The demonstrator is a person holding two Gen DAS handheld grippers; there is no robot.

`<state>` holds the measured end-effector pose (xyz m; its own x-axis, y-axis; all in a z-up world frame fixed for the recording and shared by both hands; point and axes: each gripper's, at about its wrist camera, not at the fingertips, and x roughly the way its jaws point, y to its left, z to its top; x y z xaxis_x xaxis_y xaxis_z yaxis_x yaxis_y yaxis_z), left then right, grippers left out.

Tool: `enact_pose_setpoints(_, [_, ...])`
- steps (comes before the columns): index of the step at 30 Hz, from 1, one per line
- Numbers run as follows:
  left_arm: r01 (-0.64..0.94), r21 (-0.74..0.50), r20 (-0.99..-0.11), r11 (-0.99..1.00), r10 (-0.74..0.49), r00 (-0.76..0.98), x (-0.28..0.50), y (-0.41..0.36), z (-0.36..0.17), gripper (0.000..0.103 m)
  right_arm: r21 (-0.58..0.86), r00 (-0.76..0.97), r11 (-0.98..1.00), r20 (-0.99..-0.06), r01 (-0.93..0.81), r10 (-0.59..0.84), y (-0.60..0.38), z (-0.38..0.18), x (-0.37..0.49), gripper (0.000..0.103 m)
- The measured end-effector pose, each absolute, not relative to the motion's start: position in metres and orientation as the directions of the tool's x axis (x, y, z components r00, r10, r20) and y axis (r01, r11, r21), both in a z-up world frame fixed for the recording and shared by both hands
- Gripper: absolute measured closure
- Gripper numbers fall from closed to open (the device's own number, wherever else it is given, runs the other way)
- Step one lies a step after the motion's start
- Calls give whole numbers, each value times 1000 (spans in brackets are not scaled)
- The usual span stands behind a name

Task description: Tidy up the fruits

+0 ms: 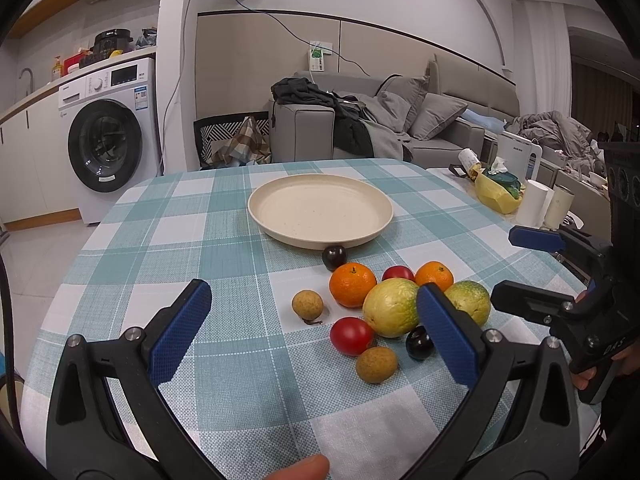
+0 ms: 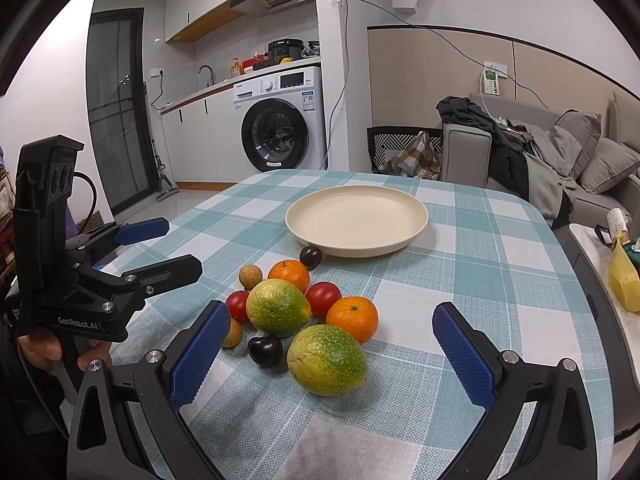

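An empty cream plate [image 1: 320,210] [image 2: 357,220] sits on the checked tablecloth. In front of it lies a cluster of fruit: two yellow-green fruits [image 1: 390,307] [image 2: 327,359], two oranges [image 1: 352,284] [image 2: 353,319], red tomatoes [image 1: 351,335] [image 2: 323,298], dark plums [image 1: 334,257] [image 2: 265,351] and brown longans [image 1: 307,303] [image 2: 250,276]. My left gripper [image 1: 316,332] is open and empty, low over the table at the cluster's left side. My right gripper [image 2: 340,354] is open and empty, with the nearest yellow-green fruit between its fingers; it also shows in the left wrist view [image 1: 516,268].
A side table at the right holds a yellow bag [image 1: 496,196], a white kettle [image 1: 520,154] and paper rolls. A grey sofa [image 1: 420,120] with clothes stands behind the table. A washing machine [image 1: 108,136] stands at the back left.
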<state>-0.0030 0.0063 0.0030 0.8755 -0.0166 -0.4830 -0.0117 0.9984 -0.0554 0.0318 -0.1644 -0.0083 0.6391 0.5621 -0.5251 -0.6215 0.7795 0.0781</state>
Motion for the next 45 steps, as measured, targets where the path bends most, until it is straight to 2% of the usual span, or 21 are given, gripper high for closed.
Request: enact_pose_setpoints(45, [-11,-54,-481,998,-16,877,-2,4,5,1,70,640,781,-529,-621,557,-170,-9,31,0])
